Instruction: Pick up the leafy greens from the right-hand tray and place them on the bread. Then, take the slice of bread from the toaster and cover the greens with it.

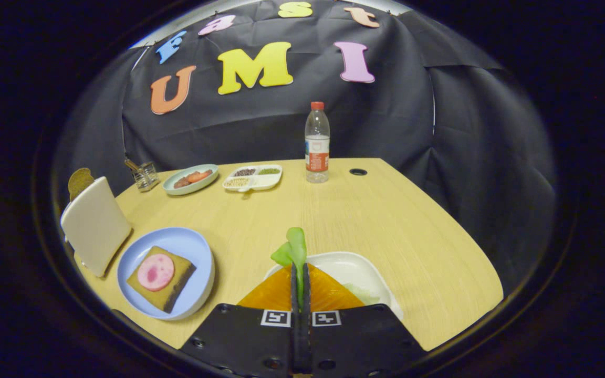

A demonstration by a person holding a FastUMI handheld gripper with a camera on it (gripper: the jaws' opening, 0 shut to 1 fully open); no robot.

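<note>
jaws pinch leafy greens [294, 249] above white tray [357, 268].

- No word, brand or number can be read anywhere on the table.
- The water bottle [316, 142], upper centre of the frame at the far side of the table, carries a wrap-around label [316, 153] in red and white. Its print is too small to make out.
- Two square coded markers [276, 318] sit side by side at the bottom centre, on the body of the gripper [300, 283]. They are block patterns with no letters or digits.
- Just above the markers, the gripper's two fingers press together on the stem of the leafy greens [293, 251], which bear no writing.
</note>
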